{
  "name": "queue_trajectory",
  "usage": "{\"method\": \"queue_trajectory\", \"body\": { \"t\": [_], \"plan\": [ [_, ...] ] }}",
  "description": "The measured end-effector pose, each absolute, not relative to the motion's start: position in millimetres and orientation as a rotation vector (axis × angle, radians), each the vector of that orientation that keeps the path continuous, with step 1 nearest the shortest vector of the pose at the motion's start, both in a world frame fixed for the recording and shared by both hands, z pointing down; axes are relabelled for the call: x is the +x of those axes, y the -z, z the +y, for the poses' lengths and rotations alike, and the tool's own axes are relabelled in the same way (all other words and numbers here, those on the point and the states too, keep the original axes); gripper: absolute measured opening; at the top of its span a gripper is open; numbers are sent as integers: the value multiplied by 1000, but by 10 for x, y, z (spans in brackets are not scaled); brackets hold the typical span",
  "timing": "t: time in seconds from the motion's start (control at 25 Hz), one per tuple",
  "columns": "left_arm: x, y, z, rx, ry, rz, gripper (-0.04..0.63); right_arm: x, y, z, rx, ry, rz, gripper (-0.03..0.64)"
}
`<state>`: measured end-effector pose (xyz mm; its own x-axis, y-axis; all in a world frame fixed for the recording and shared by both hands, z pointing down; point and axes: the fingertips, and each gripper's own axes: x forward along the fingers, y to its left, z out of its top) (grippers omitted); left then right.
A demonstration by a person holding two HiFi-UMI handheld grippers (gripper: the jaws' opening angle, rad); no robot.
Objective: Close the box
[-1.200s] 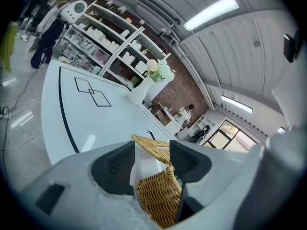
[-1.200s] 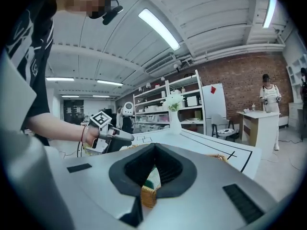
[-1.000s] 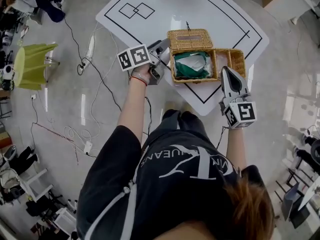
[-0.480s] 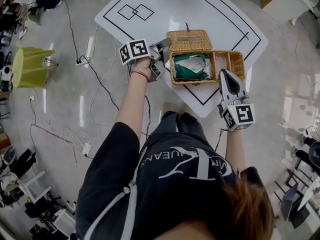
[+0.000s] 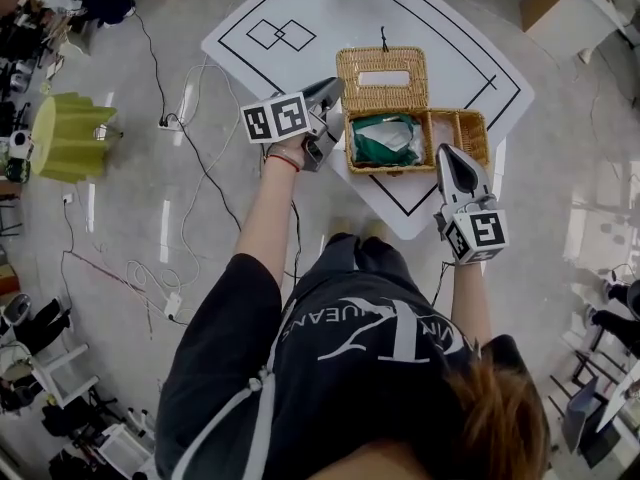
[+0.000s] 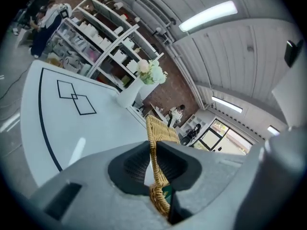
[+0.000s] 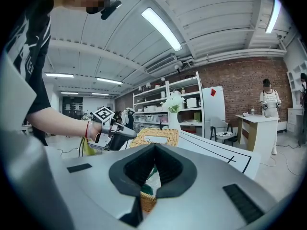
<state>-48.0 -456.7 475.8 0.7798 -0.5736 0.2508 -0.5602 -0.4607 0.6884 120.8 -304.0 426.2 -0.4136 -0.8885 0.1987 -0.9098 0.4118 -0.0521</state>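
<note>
The wicker box stands open on the white table, with green and white stuff inside. Its far lid, with a white slot in it, is lifted off the table and tilted up; it also shows in the right gripper view as lid. My left gripper has just been closing its jaws, and the left gripper now pinches the lid's woven edge. A second wicker flap lies open at the box's right. My right gripper hovers at the box's near right corner, and the right gripper has its jaws together, holding nothing.
A white vase with flowers stands at the table's far edge. Shelving lines the wall behind. A yellow-green stool and cables are on the floor to the left. A person stands by a counter.
The left gripper's jaws closed onto the lid's edge and rose with it; the lid, flat on the table before, now stands tilted up. The right gripper stayed put.
</note>
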Motion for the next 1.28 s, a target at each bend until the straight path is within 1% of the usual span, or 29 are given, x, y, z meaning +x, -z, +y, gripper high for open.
{"method": "queue_trajectory", "body": {
  "t": [0.4, 0.68, 1.04, 1.28],
  "plan": [
    [-475, -4478, -4278, 2548, -33, -886, 34, 1139, -4239, -3000, 1608, -225, -2521, -3],
    [-459, -4412, -4085, 2734, -155, -870, 29, 1069, -4259, -2923, 1637, -233, -2498, -3],
    [-462, -4413, -3845, 2856, -248, -801, 25, 951, -4295, -2718, 1734, -238, -2454, -3],
    [-449, -4446, -3716, 2852, -240, -787, 26, 868, -4335, -2624, 1776, -240, -2448, -3]
  ]
}}
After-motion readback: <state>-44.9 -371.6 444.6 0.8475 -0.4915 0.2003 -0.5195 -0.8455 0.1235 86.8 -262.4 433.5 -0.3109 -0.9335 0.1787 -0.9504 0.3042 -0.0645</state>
